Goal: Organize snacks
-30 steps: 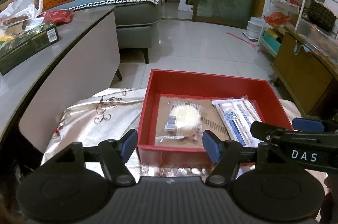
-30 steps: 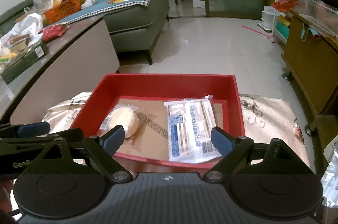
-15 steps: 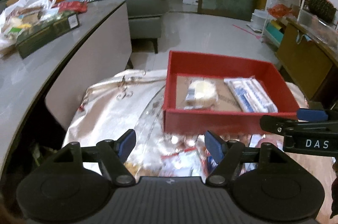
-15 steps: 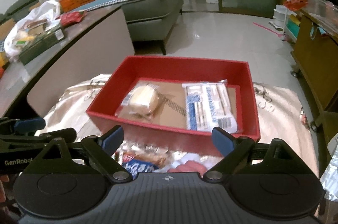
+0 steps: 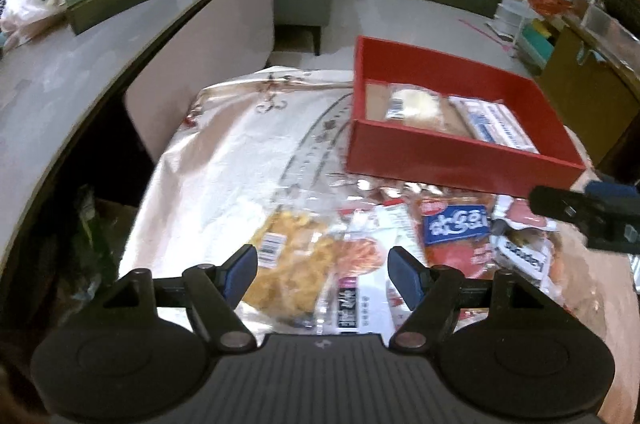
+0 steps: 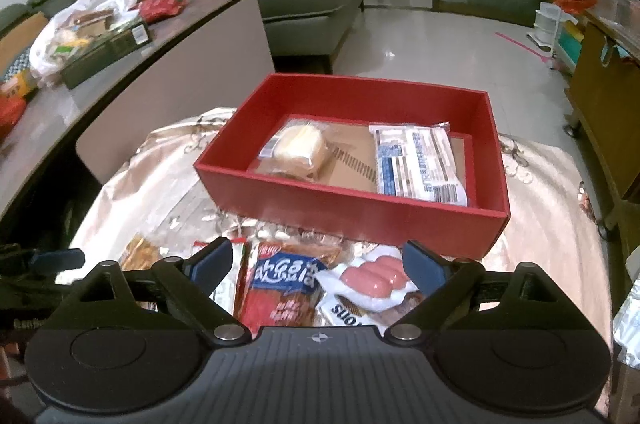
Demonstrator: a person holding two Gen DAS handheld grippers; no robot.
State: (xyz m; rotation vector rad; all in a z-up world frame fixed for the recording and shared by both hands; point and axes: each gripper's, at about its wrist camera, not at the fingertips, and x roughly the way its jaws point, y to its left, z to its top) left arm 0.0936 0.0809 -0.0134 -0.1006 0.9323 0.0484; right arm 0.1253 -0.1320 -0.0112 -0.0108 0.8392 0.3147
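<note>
The left gripper [image 5: 323, 274] has its blue-padded fingers [image 5: 239, 271] parted about halfway with nothing gripped; they hover above a clear bag of yellow crisps [image 5: 294, 264] and a red-and-white packet [image 5: 360, 288] on the shiny tablecloth [image 5: 240, 152]. The right gripper [image 6: 318, 264] stands wide, its jaws opening, and holds nothing; below the gap lie a red packet with a blue label [image 6: 282, 284] and a pack of pink sausages [image 6: 374, 278], neither touched by the pads. Just beyond this loose heap of snacks sits the red box [image 6: 360, 220], which already contains a wrapped round bun [image 6: 298, 148] on the left and a white-and-blue packet [image 6: 418, 162] on the right.
</note>
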